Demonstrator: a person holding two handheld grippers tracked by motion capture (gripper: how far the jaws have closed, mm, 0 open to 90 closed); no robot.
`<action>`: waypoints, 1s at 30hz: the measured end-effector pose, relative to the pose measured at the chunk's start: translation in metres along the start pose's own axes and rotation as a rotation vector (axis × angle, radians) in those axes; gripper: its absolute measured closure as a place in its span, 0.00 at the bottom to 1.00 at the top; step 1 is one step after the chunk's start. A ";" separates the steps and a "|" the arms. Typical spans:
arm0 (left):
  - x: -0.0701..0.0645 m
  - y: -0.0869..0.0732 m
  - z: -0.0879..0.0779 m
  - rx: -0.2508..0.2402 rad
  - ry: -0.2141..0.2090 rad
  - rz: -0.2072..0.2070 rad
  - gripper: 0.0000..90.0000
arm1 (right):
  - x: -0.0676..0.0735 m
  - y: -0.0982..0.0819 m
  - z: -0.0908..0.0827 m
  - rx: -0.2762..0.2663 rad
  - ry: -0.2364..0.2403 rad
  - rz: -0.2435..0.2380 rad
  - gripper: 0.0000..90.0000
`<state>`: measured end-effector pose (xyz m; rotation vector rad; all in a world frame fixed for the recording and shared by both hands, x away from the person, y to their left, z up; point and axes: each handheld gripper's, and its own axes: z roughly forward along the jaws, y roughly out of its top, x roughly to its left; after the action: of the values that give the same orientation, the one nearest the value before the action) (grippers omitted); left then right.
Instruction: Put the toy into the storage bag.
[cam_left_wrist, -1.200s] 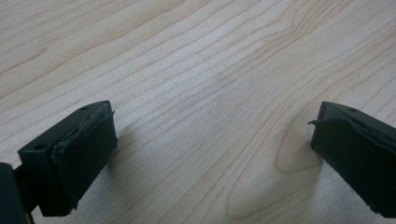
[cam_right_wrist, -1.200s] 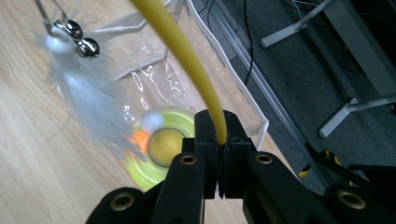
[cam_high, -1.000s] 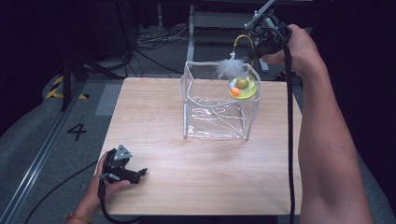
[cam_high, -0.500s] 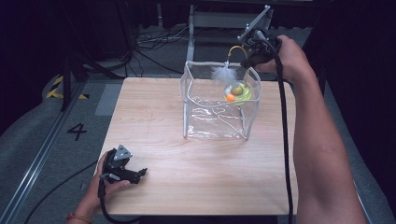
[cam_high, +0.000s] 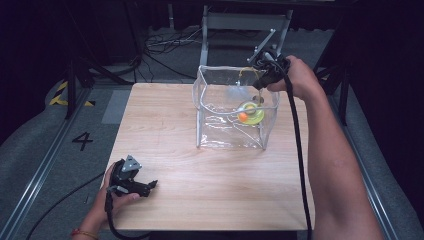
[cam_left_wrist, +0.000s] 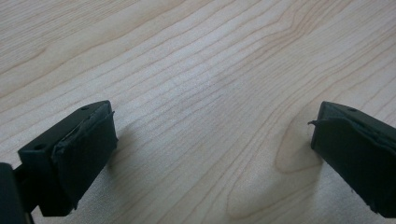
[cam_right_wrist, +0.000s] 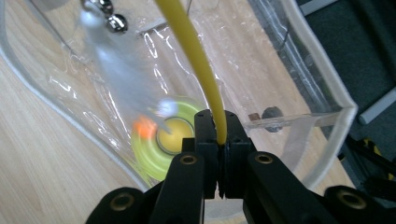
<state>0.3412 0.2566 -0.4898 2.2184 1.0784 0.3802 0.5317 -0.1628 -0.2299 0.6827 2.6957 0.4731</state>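
A cat toy hangs from a thin yellow rod (cam_right_wrist: 196, 60): a white feather (cam_right_wrist: 116, 60), small silver bells (cam_right_wrist: 109, 16) and a yellow-green disc (cam_right_wrist: 154, 149) with an orange ball. My right gripper (cam_right_wrist: 218, 126) is shut on the rod. In the high view the right gripper (cam_high: 260, 75) is over the back right corner of a clear plastic box (cam_high: 232, 145), and the disc (cam_high: 250, 114) hangs inside the box. My left gripper (cam_high: 150, 186) rests near the table's front left; its jaws stand open (cam_left_wrist: 212, 140) over bare wood.
The light wooden table (cam_high: 165, 125) carries the clear box at its back right. The box's white-edged rim (cam_right_wrist: 322, 74) lies close beside the right gripper. Dark floor, cables and a metal frame (cam_high: 245, 22) lie beyond the table's far edge.
My right hand has come down, lowering the toy from above the box's rim into the box. The left gripper has stayed put.
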 end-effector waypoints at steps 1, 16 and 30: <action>0.000 0.000 0.000 0.000 0.000 0.000 0.01 | 0.000 -0.001 0.003 0.005 0.000 0.001 0.98; 0.000 0.000 0.000 0.001 0.002 0.003 0.00 | 0.002 -0.020 0.034 0.081 0.051 0.004 0.98; 0.000 0.000 0.000 0.001 0.000 0.005 0.01 | 0.000 -0.032 0.043 0.111 0.077 0.025 0.97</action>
<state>0.3415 0.2569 -0.4896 2.2226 1.0737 0.3823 0.5349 -0.1796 -0.2808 0.7437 2.8065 0.3648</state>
